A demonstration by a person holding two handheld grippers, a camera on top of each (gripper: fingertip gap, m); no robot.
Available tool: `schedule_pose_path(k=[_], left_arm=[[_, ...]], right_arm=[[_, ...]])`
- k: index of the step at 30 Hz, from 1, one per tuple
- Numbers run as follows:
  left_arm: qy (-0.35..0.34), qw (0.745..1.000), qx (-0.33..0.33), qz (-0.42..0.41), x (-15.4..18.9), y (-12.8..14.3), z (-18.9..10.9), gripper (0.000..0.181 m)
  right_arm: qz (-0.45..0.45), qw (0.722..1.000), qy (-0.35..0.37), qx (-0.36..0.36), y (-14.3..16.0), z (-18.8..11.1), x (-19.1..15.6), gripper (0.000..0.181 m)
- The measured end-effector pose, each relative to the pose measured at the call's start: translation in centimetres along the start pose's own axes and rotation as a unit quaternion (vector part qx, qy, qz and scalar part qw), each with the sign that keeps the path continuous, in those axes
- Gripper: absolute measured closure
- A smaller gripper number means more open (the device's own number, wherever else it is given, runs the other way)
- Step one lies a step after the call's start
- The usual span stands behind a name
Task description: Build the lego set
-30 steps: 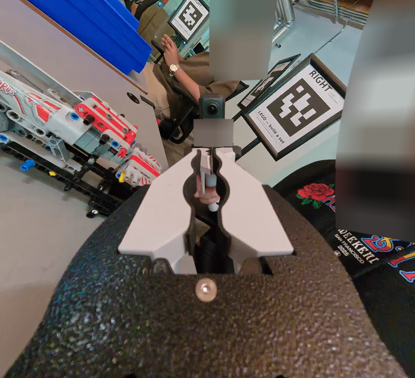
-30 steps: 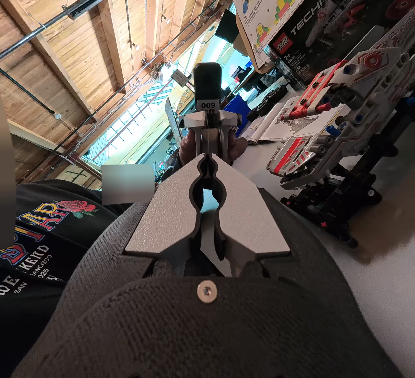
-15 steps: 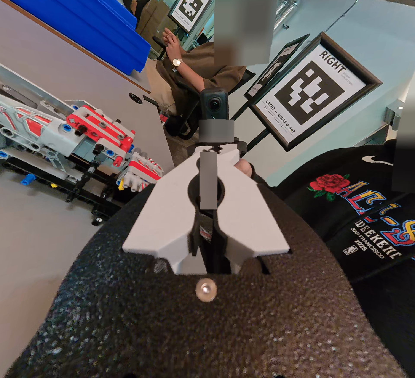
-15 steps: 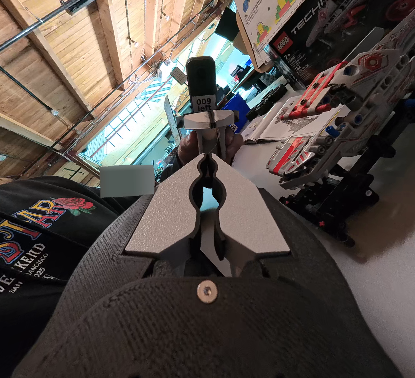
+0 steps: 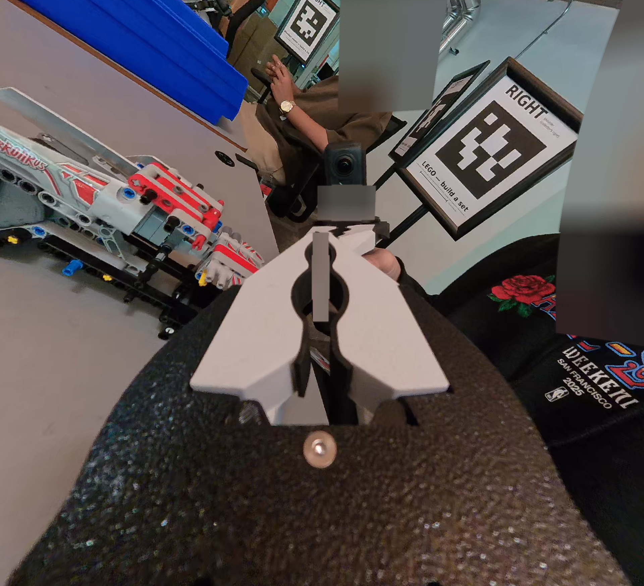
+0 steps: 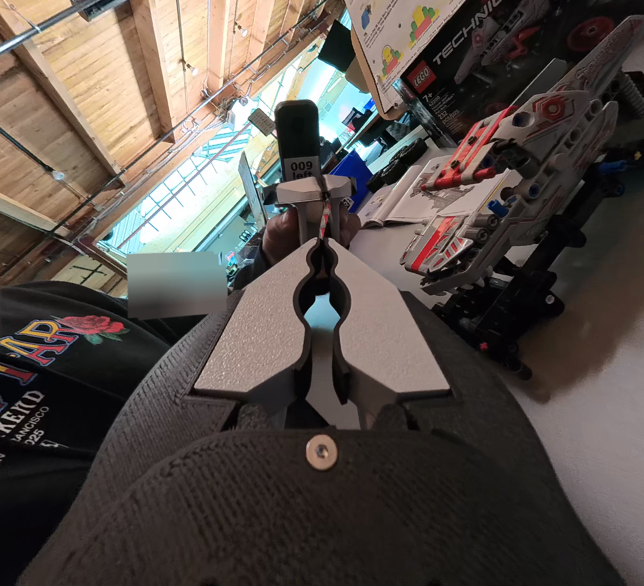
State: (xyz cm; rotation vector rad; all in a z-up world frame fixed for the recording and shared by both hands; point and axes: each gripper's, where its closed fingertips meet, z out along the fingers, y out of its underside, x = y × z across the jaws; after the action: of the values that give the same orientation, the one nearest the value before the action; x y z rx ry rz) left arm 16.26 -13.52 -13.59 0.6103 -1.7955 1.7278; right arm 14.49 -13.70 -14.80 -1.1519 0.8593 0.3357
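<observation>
Lego model (image 5: 146,217) on table, left of left claw (image 5: 322,245)

Our left gripper (image 5: 322,255) has pale grey faceted fingers (image 5: 258,332) on a black speckled housing with one silver screw (image 5: 319,448). Our right gripper (image 6: 322,248) is grey on ribbed black. At the frame's right edge, our black sweatshirt (image 5: 575,395) bears an embroidered red rose (image 5: 521,292).
</observation>
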Motion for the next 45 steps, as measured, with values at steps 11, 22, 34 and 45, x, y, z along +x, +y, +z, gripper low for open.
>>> schedule_pose_path(k=[11,22,34,45], left_arm=[[-0.014,0.997,-0.020,-0.066,-1.8,0.2,-0.4,0.181],[-0.024,0.978,-0.088,-0.187,-4.5,2.0,0.5,0.181],[-0.057,0.968,-0.072,-0.232,-5.8,1.7,1.3,0.181],[-0.108,0.970,-0.075,-0.204,-6.1,1.7,1.2,0.181]], right_arm=[[-0.262,0.958,0.098,-0.056,-1.5,-2.6,2.1,0.134],[-0.511,0.833,0.031,-0.211,-0.2,-1.1,4.4,0.118],[-0.493,0.849,-0.010,-0.192,-0.9,0.1,4.2,0.126],[-0.518,0.845,-0.001,-0.133,-0.9,-0.3,4.5,0.131]])
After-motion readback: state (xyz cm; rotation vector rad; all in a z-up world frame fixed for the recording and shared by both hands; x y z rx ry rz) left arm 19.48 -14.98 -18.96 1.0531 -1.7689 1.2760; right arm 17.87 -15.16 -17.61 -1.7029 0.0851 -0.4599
